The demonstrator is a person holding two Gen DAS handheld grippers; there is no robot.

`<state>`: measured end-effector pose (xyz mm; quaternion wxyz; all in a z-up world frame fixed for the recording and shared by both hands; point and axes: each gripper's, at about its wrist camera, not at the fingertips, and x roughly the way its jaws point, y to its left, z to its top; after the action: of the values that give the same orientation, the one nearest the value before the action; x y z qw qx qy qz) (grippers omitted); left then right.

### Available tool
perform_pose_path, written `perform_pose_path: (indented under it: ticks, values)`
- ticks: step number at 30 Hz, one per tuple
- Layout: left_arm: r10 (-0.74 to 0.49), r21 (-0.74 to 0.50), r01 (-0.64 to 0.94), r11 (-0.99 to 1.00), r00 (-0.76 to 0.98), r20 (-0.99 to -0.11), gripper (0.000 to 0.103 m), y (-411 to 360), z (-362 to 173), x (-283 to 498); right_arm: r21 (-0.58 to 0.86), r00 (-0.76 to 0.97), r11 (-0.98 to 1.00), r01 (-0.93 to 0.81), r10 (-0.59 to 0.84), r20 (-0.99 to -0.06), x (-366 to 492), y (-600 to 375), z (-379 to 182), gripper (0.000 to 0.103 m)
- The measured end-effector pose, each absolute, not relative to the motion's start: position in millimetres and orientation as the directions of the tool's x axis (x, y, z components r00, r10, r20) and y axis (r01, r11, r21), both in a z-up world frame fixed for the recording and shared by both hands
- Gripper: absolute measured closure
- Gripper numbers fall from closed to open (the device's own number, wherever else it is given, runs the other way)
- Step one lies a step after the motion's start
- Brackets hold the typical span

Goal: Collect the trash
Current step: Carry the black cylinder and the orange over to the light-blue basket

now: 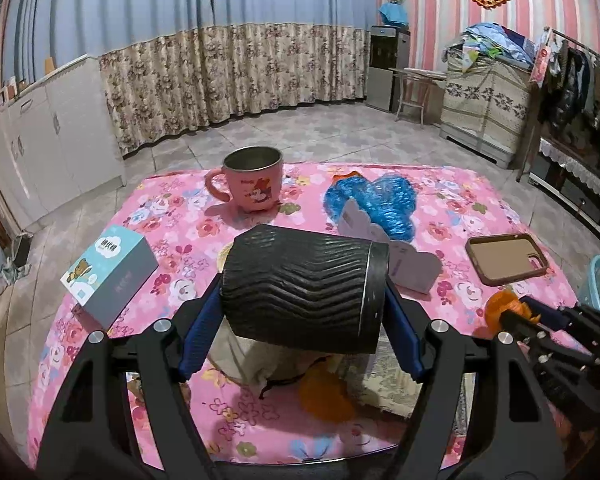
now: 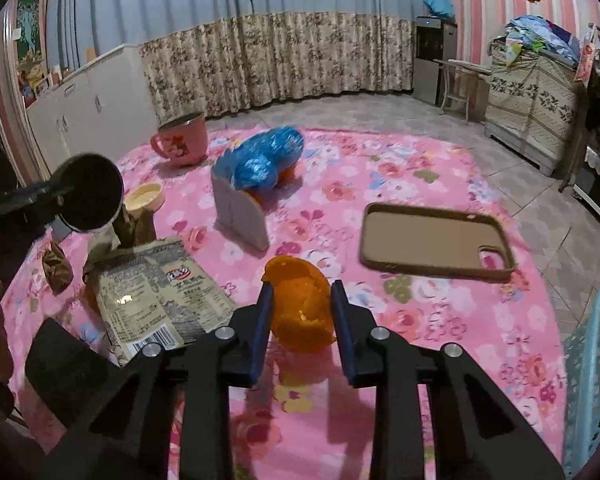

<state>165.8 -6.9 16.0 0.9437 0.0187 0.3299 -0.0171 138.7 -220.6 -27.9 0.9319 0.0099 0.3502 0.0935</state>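
Observation:
My left gripper (image 1: 304, 300) is shut on a black ribbed paper cup (image 1: 304, 288), held on its side above the pink flowered table (image 1: 180, 216); the cup also shows in the right wrist view (image 2: 88, 192). My right gripper (image 2: 302, 296) is shut on an orange peel (image 2: 300, 308) just above the table; it also shows in the left wrist view (image 1: 504, 308). More trash lies about: a printed snack wrapper (image 2: 156, 296), a blue plastic bag (image 2: 260, 160), a second orange peel (image 1: 324, 392) and a brown crumpled wrapper (image 2: 58, 268).
A pink mug (image 1: 252, 180), a small teal box (image 1: 108, 272), a brown phone case (image 2: 436, 240), a white card stand (image 2: 240, 216) and a small cream lid (image 2: 144, 196) are on the table. A light-blue basket (image 2: 596, 380) stands at the table's right edge.

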Motion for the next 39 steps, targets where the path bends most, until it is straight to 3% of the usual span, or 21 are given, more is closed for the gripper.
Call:
perform_pose_path:
  ticks: [9,17,24,39]
  values:
    - [-0.059,0.035,0.098,0.995,0.81,-0.584,0.033,-32,31,155,0.121,0.799,0.989,-0.086,0.141,-0.584,116,-275,7,0.073]
    - [-0.074,0.04,0.129,0.991,0.764,-0.641,0.033,-58,13,152,0.158,0.81,0.987,0.013,0.082,-0.581,102,-320,5,0.073]
    - [-0.091,0.063,0.167,0.984,0.775,-0.626,0.033,-86,26,140,0.174,0.819,0.984,0.046,0.063,-0.57,88,-346,10,0.073]
    - [-0.364,0.007,0.457,0.889,0.718,-0.594,0.033,-262,23,116,0.087,0.777,0.936,0.34,-0.228,-0.587,18,-484,12,0.073]
